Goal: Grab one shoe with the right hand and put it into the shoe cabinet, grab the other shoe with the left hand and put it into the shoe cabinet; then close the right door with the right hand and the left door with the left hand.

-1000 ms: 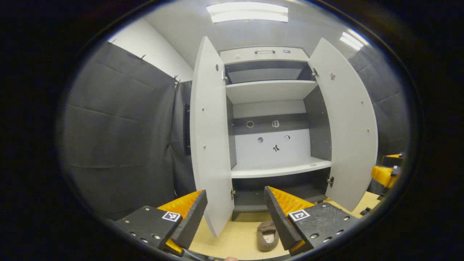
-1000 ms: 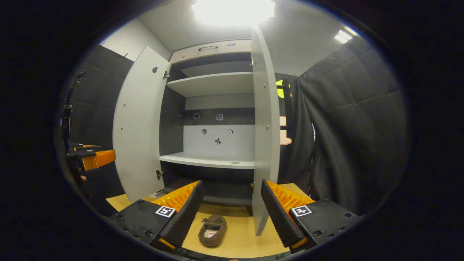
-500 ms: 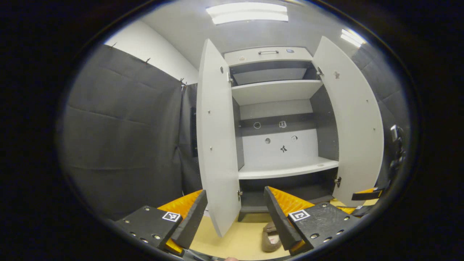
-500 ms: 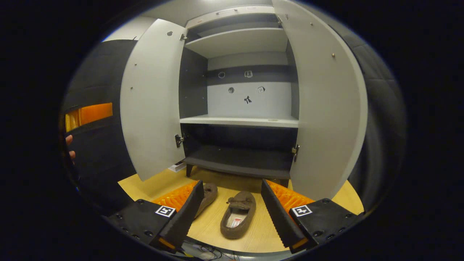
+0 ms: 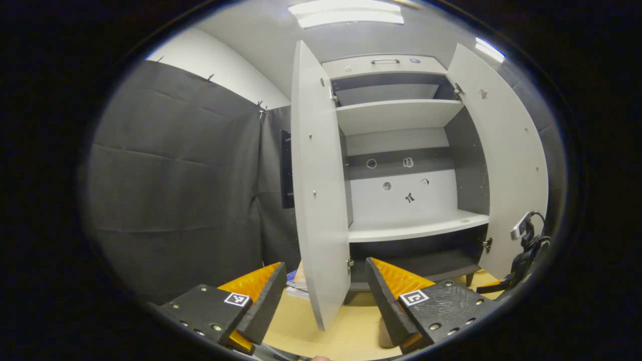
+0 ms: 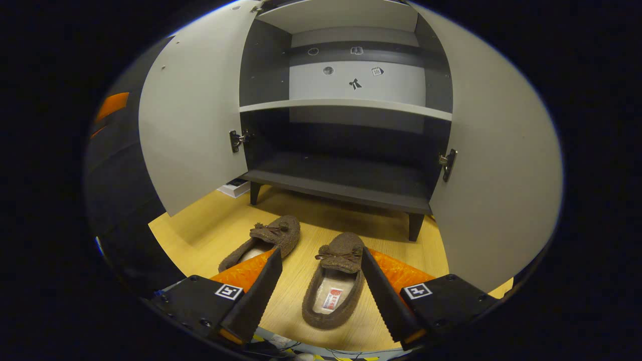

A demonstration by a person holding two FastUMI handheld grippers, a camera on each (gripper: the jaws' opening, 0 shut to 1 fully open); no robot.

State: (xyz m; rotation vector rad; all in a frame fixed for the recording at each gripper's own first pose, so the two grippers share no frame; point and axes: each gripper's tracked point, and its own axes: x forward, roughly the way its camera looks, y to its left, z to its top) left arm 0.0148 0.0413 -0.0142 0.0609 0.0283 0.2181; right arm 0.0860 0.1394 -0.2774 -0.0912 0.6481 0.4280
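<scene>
right gripper [image 6: 321, 296] spread, empty | right shoe [image 6: 333, 287] on floor between its fingers, long axis pointing into shoe cabinet [image 6: 346, 175] | left gripper [image 5: 326, 301] spread, farther off

pale wood floor [image 6: 210, 225], dark padded walls [image 5: 170, 190], ceiling strip light [image 5: 346, 12].

no words or numbers i can read anywhere. each of my fingers carries a square black-and-white marker tag [image 6: 228, 291], a pattern, not text. the near slipper [image 6: 333, 281] has a red-and-white insole label [image 6: 331, 299], its print too small to make out. the cabinet's back panel [image 6: 357, 80] bears small stickers, only shapes.
</scene>
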